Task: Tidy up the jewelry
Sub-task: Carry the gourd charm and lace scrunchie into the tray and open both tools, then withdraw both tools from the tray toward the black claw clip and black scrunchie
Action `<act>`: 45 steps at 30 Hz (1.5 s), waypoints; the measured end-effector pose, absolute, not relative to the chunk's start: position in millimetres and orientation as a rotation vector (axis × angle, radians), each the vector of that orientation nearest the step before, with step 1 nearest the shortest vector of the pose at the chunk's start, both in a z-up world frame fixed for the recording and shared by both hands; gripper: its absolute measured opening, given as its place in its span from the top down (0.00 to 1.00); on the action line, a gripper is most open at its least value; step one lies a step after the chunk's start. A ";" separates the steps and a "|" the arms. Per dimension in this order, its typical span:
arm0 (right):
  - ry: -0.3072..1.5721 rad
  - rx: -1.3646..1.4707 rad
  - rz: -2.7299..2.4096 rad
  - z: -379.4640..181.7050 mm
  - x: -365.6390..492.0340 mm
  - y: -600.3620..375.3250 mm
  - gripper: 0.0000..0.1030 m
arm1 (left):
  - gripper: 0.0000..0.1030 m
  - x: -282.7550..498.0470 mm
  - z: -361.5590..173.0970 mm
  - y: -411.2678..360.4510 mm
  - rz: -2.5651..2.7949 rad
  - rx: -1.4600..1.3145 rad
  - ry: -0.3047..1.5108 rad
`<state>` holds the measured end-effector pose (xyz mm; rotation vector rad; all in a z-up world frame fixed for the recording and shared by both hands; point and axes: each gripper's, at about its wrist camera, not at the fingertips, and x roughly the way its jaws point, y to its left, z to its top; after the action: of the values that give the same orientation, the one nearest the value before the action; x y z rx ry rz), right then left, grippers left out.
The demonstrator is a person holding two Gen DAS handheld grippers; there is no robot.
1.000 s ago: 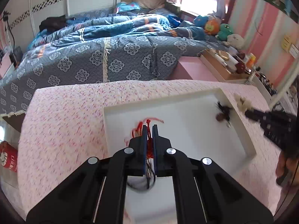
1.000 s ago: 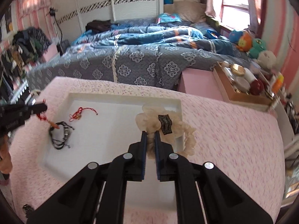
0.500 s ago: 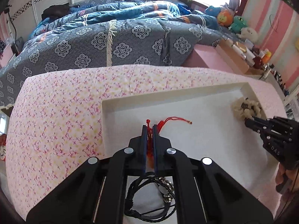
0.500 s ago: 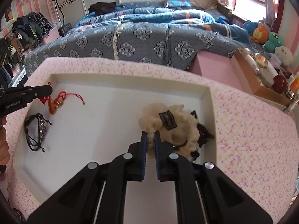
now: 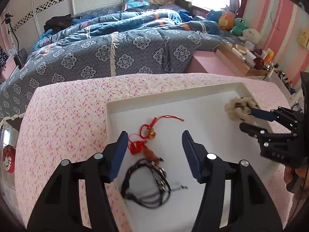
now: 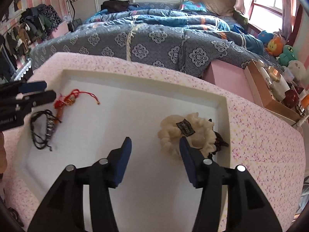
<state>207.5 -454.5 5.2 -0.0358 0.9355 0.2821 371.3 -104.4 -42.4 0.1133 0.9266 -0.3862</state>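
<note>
We've got both grippers spread wide, gripping nothing: left gripper [image 5: 154,152] right over the red cord charm [image 5: 146,137] in the white tray [image 5: 193,94], cord running ahead-right; right gripper [image 6: 155,160] beside the cream scrunchie [image 6: 185,133]

Both wrist cameras look forward along their jaws, tilted down and close over the white tray [image 5: 193,93] [image 6: 135,89], facing the bed [image 5: 119,44] [image 6: 154,36]. They share tray and bed (one view from its left end, one from its right).
</note>
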 end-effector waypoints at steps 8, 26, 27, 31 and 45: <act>0.861 -0.020 0.226 50.0 163.3 -498.6 0.44 | 0.16 321.0 4.4 -91.2 -0.358 0.124 0.855; 0.842 0.037 0.024 52.2 46.9 -609.3 0.32 | 0.03 200.0 17.7 -127.8 -0.424 0.106 0.884; 0.843 0.042 0.022 48.5 39.8 -611.2 0.32 | 0.03 195.4 14.0 -127.5 -0.425 0.106 0.890; 0.836 0.062 0.010 42.0 21.6 -614.8 0.32 | 0.03 185.7 1.3 -122.9 -0.418 0.114 0.909; 0.853 0.102 -0.005 25.7 -19.5 -605.9 0.32 | 0.03 173.9 -15.8 -89.0 -0.411 0.116 0.931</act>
<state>-19.5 -605.9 25.7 0.1020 0.8529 -0.0048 173.9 -89.0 -15.8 0.1156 0.9309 -0.4109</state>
